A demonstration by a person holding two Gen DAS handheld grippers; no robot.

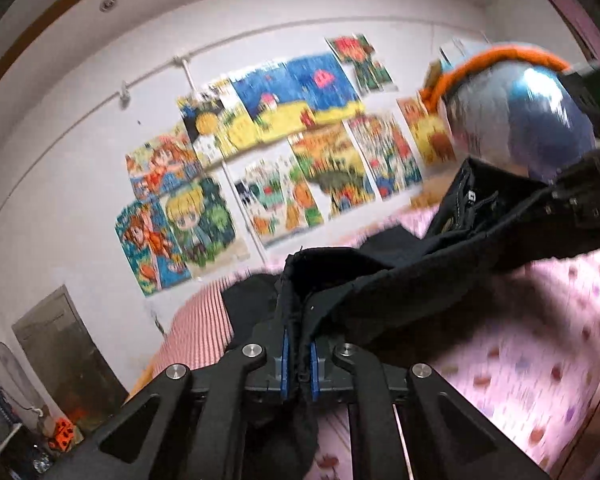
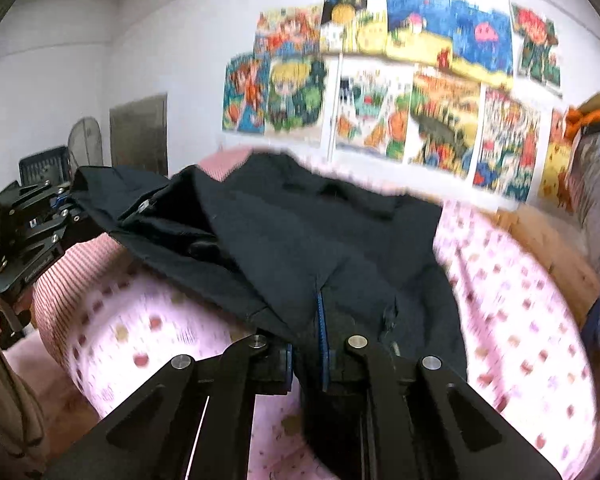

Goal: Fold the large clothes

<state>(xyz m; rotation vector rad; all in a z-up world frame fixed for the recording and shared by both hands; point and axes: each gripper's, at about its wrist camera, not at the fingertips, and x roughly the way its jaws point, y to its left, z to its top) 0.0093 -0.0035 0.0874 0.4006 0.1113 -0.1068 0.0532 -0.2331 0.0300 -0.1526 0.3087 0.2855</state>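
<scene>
A large black garment (image 1: 384,284) hangs stretched between my two grippers above a bed with a pink dotted sheet (image 1: 512,344). My left gripper (image 1: 299,344) is shut on one edge of the garment. In the left wrist view the right gripper (image 1: 580,204) holds the other end at the far right. In the right wrist view my right gripper (image 2: 309,336) is shut on the black garment (image 2: 300,224), which drapes away toward the left gripper (image 2: 56,208) at the left. Both views are motion-blurred.
Colourful posters (image 1: 284,148) cover the white wall behind the bed. A red-striped cover (image 1: 196,332) lies at the bed's far end. A fan (image 1: 8,376) and clutter stand at the lower left. A wooden bed frame (image 2: 548,240) shows at the right.
</scene>
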